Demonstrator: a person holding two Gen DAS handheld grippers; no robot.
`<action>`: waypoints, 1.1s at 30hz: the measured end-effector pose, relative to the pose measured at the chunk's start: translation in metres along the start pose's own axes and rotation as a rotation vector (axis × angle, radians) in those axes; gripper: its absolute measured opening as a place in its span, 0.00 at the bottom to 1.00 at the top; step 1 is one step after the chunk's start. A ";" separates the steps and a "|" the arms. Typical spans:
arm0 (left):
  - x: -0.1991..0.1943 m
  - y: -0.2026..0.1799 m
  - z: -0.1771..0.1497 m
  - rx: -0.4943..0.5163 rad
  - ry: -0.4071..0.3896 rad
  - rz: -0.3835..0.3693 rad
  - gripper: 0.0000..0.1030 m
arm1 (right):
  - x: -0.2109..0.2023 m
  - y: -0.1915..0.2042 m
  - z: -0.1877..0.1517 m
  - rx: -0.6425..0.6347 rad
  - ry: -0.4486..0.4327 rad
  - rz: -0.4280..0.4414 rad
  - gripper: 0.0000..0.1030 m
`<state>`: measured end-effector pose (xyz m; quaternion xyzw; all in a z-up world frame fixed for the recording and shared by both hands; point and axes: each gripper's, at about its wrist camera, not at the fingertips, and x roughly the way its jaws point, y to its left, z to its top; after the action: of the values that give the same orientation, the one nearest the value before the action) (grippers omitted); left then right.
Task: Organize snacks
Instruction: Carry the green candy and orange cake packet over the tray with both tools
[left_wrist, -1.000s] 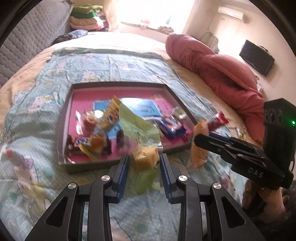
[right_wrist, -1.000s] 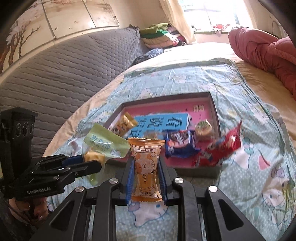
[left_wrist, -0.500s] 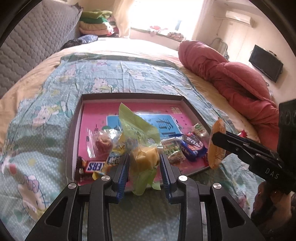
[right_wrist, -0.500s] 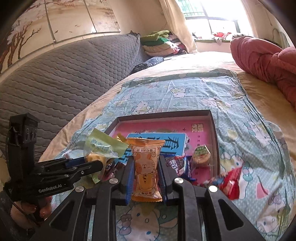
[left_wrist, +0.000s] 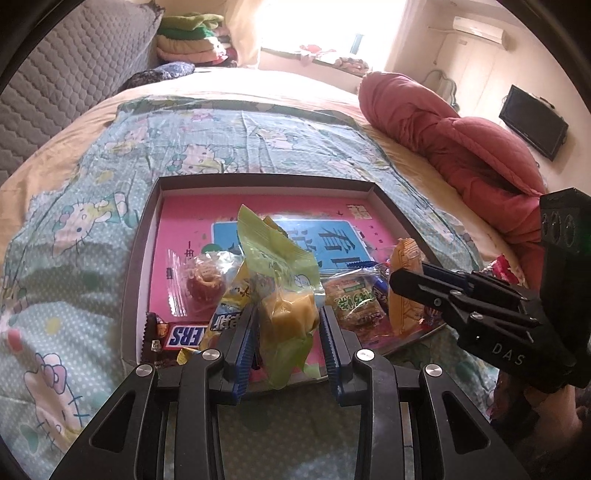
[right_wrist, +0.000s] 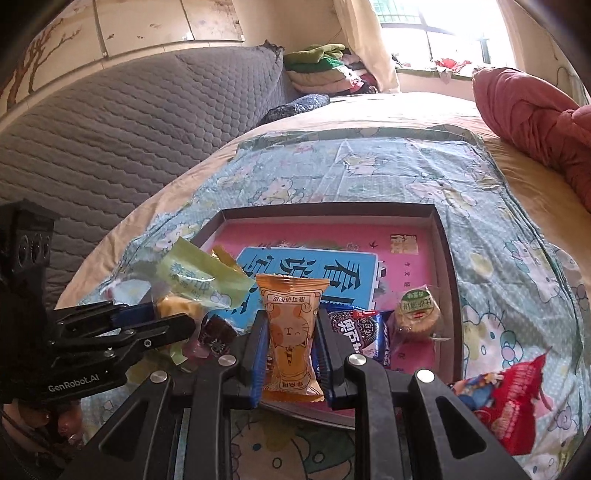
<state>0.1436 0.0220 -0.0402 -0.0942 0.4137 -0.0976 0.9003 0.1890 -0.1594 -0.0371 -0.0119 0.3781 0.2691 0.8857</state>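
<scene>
A shallow dark-rimmed box (left_wrist: 147, 236) with a pink bottom lies on the bed and holds several wrapped snacks. My left gripper (left_wrist: 286, 314) is shut on a green packet with a yellow cake (left_wrist: 284, 291), held over the box's near edge. My right gripper (right_wrist: 291, 328) is shut on an orange cat-print packet (right_wrist: 291, 332), upright above the near rim of the box (right_wrist: 448, 266). In the left wrist view the right gripper (left_wrist: 402, 288) with its orange packet (left_wrist: 404, 291) hangs at the box's right side. In the right wrist view the left gripper (right_wrist: 173, 319) holds the green packet (right_wrist: 199, 277) at the left.
In the box lie a Snickers bar (left_wrist: 177, 334), a red sweet in clear wrap (left_wrist: 201, 282), an Oreo pack (right_wrist: 360, 332) and a round biscuit (right_wrist: 415, 310). A red packet (right_wrist: 513, 391) lies on the patterned sheet outside it. A red quilt (left_wrist: 461, 147) lies at the right.
Both grippers have moved forward toward the box with their packets still gripped, and the box now looks closer and larger in both views.
</scene>
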 end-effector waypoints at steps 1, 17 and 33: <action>0.000 0.000 0.000 0.000 0.001 -0.001 0.33 | 0.001 0.000 -0.001 -0.002 0.002 -0.001 0.24; 0.003 0.001 -0.001 -0.010 0.012 -0.002 0.33 | 0.004 0.000 -0.002 0.002 0.014 -0.011 0.24; 0.003 0.004 0.001 -0.019 0.016 0.004 0.34 | 0.003 0.001 -0.002 0.003 0.013 -0.020 0.26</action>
<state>0.1467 0.0250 -0.0431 -0.1012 0.4218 -0.0928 0.8963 0.1884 -0.1575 -0.0403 -0.0163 0.3840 0.2595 0.8860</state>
